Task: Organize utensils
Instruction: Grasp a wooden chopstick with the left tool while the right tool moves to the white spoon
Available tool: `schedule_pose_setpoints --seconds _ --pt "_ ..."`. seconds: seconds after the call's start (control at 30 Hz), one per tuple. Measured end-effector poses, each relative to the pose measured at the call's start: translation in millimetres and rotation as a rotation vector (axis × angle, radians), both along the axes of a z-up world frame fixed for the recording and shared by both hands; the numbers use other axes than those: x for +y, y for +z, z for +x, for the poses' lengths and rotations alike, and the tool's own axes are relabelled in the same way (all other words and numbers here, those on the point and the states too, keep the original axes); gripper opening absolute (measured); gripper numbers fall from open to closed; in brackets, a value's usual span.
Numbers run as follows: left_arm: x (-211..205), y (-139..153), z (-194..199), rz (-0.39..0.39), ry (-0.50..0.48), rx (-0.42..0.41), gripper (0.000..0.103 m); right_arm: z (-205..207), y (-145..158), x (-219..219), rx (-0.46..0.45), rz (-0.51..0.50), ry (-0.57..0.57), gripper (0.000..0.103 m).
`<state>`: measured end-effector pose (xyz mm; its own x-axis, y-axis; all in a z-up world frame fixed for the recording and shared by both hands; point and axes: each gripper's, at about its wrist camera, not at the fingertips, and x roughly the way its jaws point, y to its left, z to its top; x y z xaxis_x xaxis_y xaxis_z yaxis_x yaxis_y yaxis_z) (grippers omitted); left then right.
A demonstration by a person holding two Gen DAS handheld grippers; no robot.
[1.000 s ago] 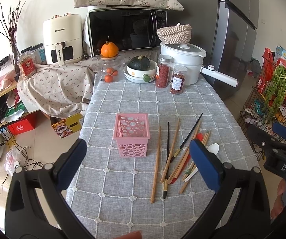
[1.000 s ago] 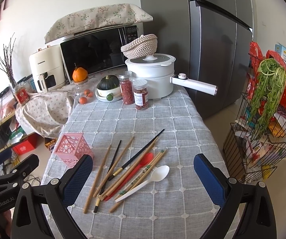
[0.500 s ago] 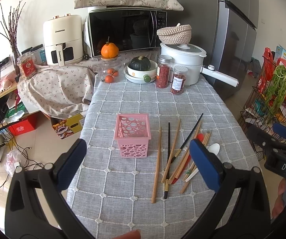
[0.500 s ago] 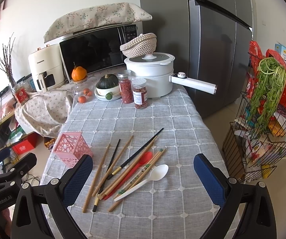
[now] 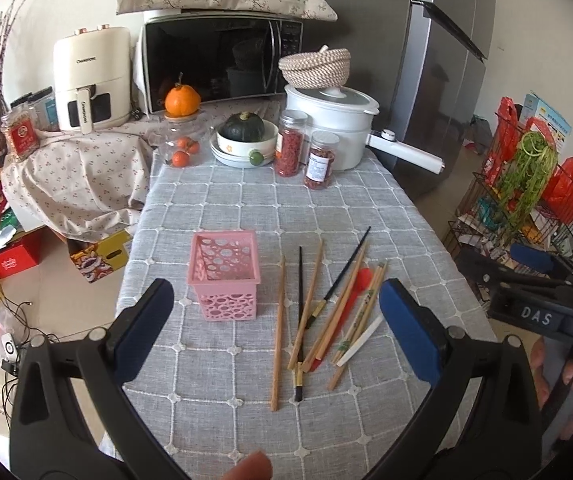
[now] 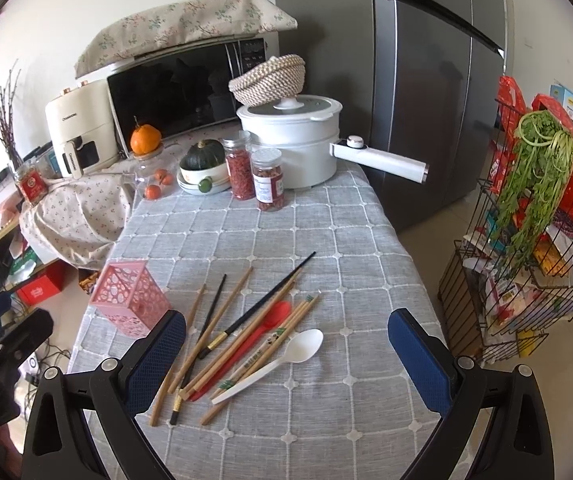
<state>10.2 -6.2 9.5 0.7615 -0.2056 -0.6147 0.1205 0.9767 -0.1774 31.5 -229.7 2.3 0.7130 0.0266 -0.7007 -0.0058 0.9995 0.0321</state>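
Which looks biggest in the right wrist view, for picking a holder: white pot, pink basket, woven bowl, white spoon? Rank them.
1. white pot
2. pink basket
3. woven bowl, about level with the basket; it stands farther off, so unsure
4. white spoon

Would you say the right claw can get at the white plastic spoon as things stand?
Probably yes. The right claw hangs open just above the white plastic spoon, whose bowl lies bare on the tablecloth. Only its handle end touches the printed chopsticks beside it, so those might shift.
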Motion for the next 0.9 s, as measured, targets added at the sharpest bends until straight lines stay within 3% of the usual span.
schedule_pose_setpoints --seconds 0.17,0.23,0.4,0.6,0.7,0.77,0.83,0.9 --pt "-31 -9 24 0.079 -0.143 0.133 0.102 28 -20 -20 0.134 0.040 -0.008 0.102" --pt "-41 -18 37 0.075 -0.200 0.232 0.102 39 -34 -30 0.211 0.072 -0.014 0.102" --pt "-67 -46 77 0.120 -0.262 0.363 0.090 54 -64 -55 0.341 0.148 -0.050 0.102" --pt "-89 -90 132 0.126 -0.259 0.553 0.062 60 -79 -72 0.389 0.195 -0.065 0.092" --pt "-99 -105 150 0.181 -0.250 0.565 0.051 64 -80 -74 0.396 0.205 -0.055 0.090" --pt "-103 -117 160 0.201 -0.246 0.589 0.033 66 -81 -75 0.396 0.209 -0.047 0.088" --pt "-106 -128 171 0.211 -0.256 0.603 0.023 67 -82 -76 0.397 0.208 -0.048 0.088" --pt "-109 -137 177 0.251 -0.243 0.600 0.018 68 -83 -78 0.402 0.213 -0.051 0.088"
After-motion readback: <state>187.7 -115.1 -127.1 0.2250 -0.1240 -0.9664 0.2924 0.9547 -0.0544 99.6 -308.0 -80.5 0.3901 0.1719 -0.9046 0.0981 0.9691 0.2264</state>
